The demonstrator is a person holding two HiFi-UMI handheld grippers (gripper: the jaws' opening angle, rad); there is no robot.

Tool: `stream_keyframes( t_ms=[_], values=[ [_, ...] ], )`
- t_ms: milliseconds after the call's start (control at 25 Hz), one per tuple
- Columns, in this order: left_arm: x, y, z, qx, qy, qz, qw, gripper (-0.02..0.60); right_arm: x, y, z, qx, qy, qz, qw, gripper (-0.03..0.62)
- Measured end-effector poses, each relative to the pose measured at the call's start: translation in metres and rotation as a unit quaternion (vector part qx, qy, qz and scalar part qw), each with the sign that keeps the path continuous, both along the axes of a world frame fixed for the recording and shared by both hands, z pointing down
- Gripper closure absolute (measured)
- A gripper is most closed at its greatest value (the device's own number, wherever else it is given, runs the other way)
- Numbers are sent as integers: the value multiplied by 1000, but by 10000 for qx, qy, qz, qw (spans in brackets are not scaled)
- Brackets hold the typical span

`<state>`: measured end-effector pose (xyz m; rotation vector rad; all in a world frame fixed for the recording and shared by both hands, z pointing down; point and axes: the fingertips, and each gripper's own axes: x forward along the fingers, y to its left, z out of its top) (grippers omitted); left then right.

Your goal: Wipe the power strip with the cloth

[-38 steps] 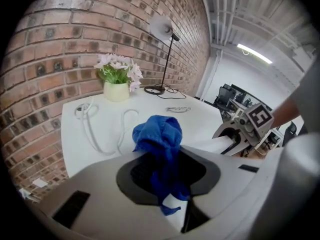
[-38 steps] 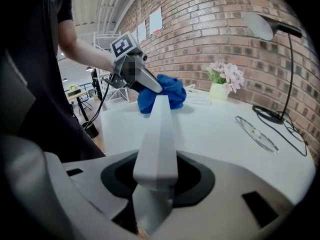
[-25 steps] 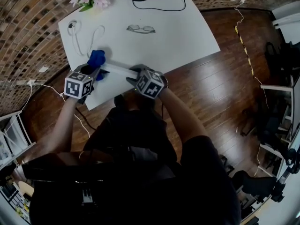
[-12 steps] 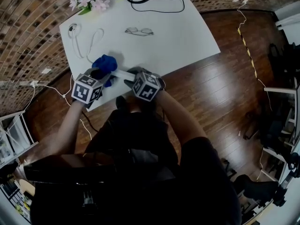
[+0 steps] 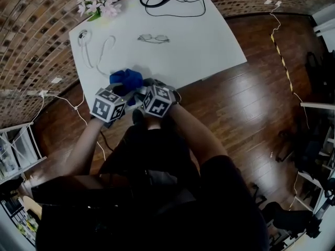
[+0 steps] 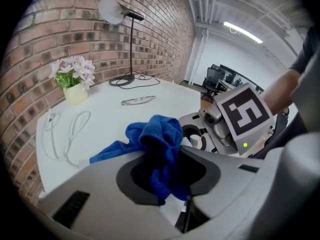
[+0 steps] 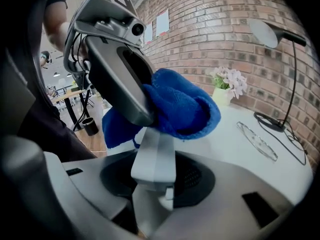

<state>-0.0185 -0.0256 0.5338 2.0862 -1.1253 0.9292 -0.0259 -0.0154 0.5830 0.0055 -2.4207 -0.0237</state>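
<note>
Where the two grippers meet at the near edge of the counter (image 5: 209,41), the right gripper (image 7: 157,178) has its jaws clamped on one end of the single white power strip (image 7: 154,151), which sticks out straight ahead of them. The strip's long axis runs from these jaws directly toward the left gripper (image 6: 165,171), whose jaws are closed on the one blue cloth (image 6: 157,134). The cloth bulges out ahead of the left jaws and lies bunched on top of the strip, just ahead of the right jaws. In the head view the two marker cubes sit almost side by side, with the cloth just beyond them.

That makes the left hand the wiping hand and the right the anchor. As I judge it, little length remains between the cloth and the right jaws. The coming stroke therefore has to run along the axis away from them, toward the strip's far end, which is hidden under the cloth.

Farther beyond both jaws, well apart from the work, lie one pair of glasses (image 5: 153,38) and one loose white cable (image 5: 102,48). Farthest off stand one pot of pink flowers (image 5: 99,4) and one desk lamp (image 6: 114,11).
</note>
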Motion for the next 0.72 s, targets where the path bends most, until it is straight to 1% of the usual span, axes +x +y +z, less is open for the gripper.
stream_keyframes(
  t_ms=[200,400,600,720],
  values=[
    [13,-2,-2,-64,55,-154,9998,479,0,-2,-1,50,-26,-107,9999,427],
    [35,0,-1,-173,268,-269,9991,479,0,0,0,78,-37,-208,9997,425],
    [41,-1,-2,-262,395,-409,9980,479,-2,-1,0,97,-53,-221,9997,425],
    [44,-2,-3,-318,392,-436,9978,479,-2,-4,2,175,-27,-210,9996,425]
  ],
)
